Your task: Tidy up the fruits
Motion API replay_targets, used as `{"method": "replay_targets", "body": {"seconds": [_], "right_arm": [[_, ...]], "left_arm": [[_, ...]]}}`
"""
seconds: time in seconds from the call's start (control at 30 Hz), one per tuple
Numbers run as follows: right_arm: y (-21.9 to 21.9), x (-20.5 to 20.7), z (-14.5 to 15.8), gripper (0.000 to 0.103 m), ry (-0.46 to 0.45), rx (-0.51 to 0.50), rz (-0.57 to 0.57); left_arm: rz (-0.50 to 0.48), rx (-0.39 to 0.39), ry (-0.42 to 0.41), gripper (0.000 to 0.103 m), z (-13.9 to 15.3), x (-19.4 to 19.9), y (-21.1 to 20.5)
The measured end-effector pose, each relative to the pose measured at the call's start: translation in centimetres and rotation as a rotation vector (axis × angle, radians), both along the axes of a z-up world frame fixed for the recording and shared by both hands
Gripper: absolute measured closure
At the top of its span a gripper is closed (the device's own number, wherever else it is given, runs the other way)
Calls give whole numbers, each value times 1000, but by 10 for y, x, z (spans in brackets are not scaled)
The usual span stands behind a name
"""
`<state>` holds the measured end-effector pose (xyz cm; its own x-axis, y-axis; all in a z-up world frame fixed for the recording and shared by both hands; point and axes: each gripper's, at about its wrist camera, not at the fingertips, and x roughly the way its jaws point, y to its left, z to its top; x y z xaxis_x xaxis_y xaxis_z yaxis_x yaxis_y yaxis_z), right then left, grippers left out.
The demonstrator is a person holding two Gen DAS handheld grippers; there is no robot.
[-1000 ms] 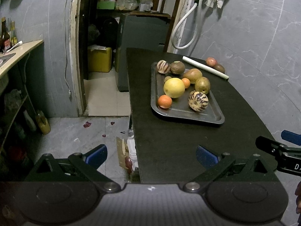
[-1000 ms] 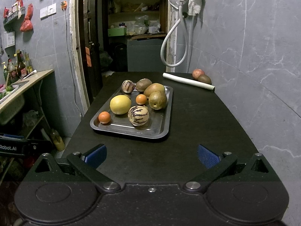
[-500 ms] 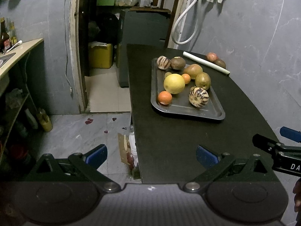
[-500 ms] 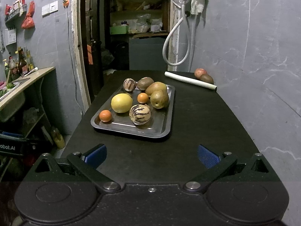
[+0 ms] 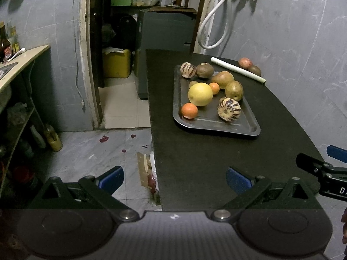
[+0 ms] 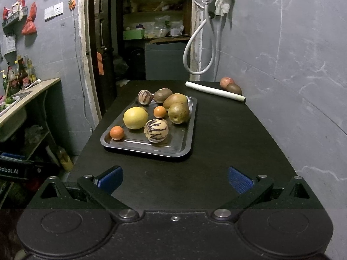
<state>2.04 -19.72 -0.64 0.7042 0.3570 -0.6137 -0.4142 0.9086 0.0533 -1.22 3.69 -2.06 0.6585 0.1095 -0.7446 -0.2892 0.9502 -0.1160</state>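
Both grippers hover at the near end of the dark worktop (image 6: pixel 227 143), each with fingers spread wide and holding nothing. The left gripper (image 5: pixel 174 177) sits over the worktop's left edge, one blue pad above the floor and the other above the surface. The right gripper (image 6: pixel 175 178) is centred over the worktop, well short of the fruit.

A metal tray (image 6: pixel 180 143) rests mid-worktop, towards its left side. It carries a large yellow citrus (image 6: pixel 135 117), a striped melon (image 6: pixel 156 130) near the front, and a small orange (image 6: pixel 117 132) at the front left corner. A second small orange (image 6: pixel 160 112) lies between the yellow citrus and a brownish pear (image 6: pixel 179 112). Behind these sit a tan mango (image 6: pixel 174 100), a brown round fruit (image 6: pixel 162 95) and a second striped fruit (image 6: pixel 145 96).

Off the tray, at the far right corner against the wall, a red fruit (image 6: pixel 226 82) and a dark brown fruit (image 6: pixel 234 89) touch one another, just behind a white roll (image 6: pixel 214 91).
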Motion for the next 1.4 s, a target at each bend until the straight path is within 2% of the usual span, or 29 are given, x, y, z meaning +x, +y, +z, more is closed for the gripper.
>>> {"method": "replay_targets", "body": {"seconds": [1.4], "right_arm": [[1, 0, -3, 1, 8, -5, 9]], "left_arm": [[2, -3, 14, 1, -4, -1, 2]]}}
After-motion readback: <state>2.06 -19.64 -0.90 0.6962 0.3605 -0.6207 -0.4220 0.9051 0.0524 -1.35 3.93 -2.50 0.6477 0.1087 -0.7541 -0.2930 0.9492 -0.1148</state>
